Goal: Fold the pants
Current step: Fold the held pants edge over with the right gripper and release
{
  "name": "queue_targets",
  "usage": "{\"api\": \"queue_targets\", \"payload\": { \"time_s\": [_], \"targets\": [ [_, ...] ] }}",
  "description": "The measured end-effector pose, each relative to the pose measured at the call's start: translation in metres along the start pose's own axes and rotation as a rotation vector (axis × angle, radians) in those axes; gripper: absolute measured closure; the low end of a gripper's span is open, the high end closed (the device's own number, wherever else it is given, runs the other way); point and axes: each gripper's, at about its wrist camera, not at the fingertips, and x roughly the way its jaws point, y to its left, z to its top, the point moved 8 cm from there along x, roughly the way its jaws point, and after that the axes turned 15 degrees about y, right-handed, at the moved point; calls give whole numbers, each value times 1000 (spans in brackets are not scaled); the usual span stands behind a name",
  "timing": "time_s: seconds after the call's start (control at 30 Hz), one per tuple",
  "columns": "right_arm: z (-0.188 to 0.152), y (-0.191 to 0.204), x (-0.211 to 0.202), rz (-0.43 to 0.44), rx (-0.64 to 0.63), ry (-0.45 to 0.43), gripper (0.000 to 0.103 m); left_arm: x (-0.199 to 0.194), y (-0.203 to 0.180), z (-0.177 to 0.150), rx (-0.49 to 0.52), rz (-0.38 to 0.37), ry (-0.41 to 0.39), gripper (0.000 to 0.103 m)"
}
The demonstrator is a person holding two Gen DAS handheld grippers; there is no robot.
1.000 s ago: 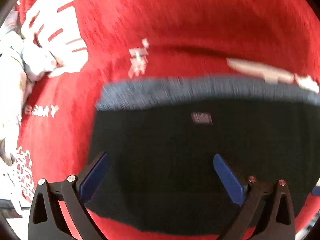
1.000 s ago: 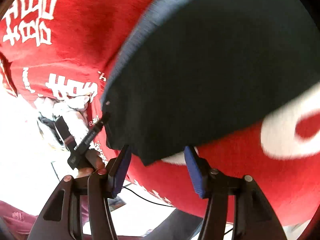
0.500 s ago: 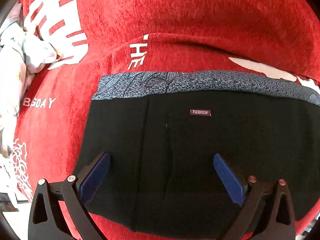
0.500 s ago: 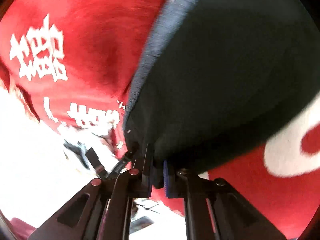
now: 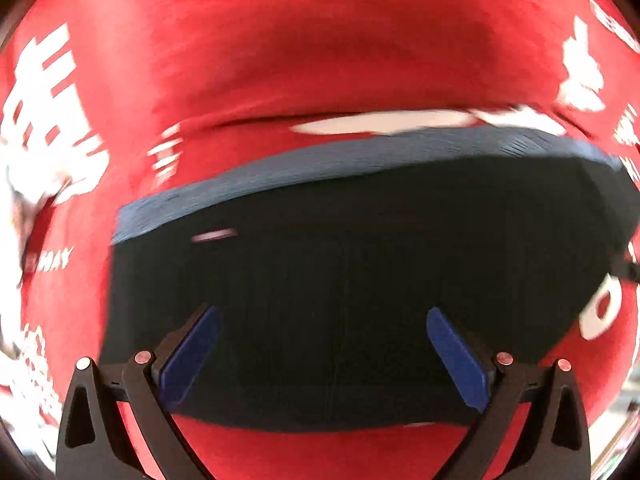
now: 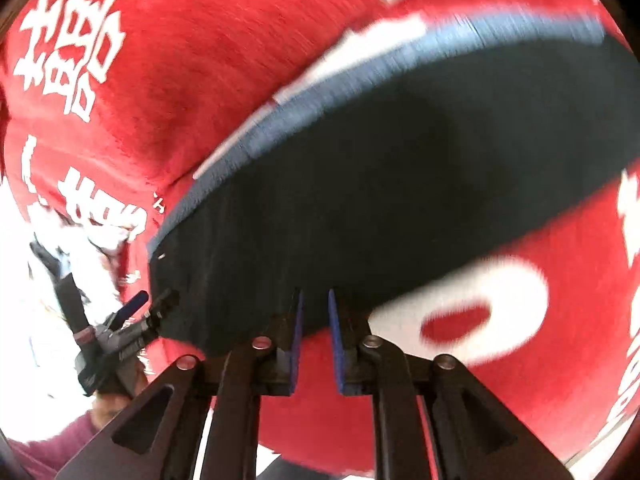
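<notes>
Blue pads on my right gripper (image 6: 315,300) stand a narrow gap apart and its jaws are opening, with the near edge of the black pants (image 6: 400,200) just at their tips and nothing pinched that I can see. My left gripper (image 5: 322,316) has its jaws spread wide above the same pants, which lie flat beneath them, the blue-grey waistband (image 5: 320,160) along the far edge. Around the pants I see the red cloth (image 5: 300,40) with white lettering that covers the surface, and a maroon sleeve (image 6: 60,440) at the lower left of the right view.
</notes>
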Motion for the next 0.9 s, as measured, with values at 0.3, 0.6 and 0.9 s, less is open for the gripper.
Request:
{"api": "queue_targets", "payload": {
  "time_s": [0.3, 0.6, 0.9],
  "targets": [
    [-11, -29, 20, -189, -62, 75, 79, 28, -25, -12, 24, -6, 121, 0],
    [-57, -55, 0, -138, 26, 120, 49, 4, -40, -24, -21, -32, 189, 0],
    [-36, -131, -69, -94, 238, -80, 49, -15, -100, -17, 84, -25, 145, 0]
  ]
}}
